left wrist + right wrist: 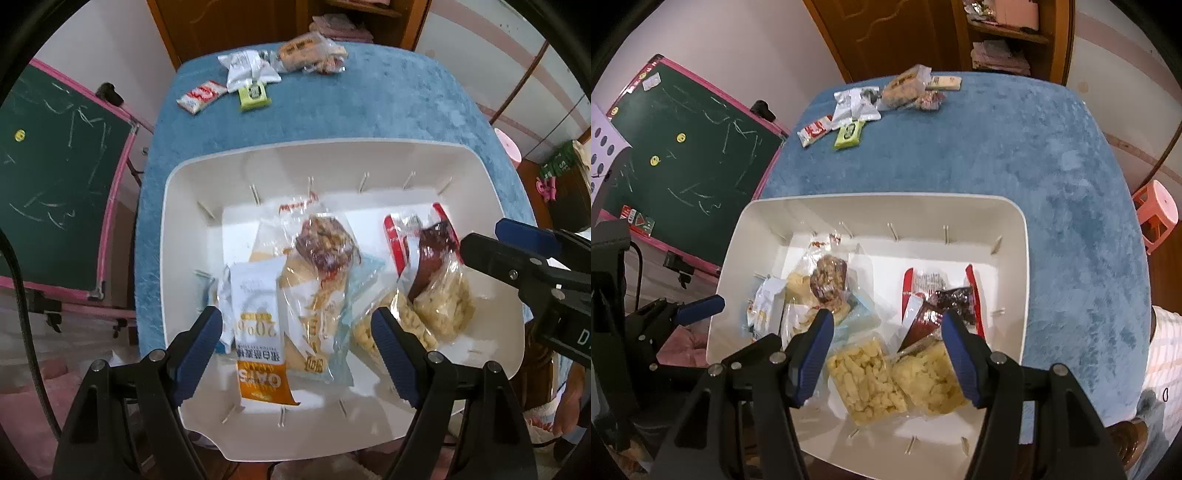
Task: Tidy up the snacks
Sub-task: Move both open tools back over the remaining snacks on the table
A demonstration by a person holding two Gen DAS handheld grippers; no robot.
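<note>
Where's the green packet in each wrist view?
Left wrist: green packet lies on the blue cloth, upper centre-left, beyond the bin.
Right wrist: green packet sits upper left of centre, same cloth.
Shared landmark: the red-and-white packet just to its left.

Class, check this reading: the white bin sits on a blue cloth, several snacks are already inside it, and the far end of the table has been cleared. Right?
Not quite: the far end is not cleared. Loose snack packets lie there on the blue cloth, seen in the right wrist view. The white bin and its snacks stand as stated.

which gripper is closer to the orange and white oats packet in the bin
Left. The left gripper hangs open directly over the oats packet; the right gripper hangs over the yellow snack bags beside it.
</note>
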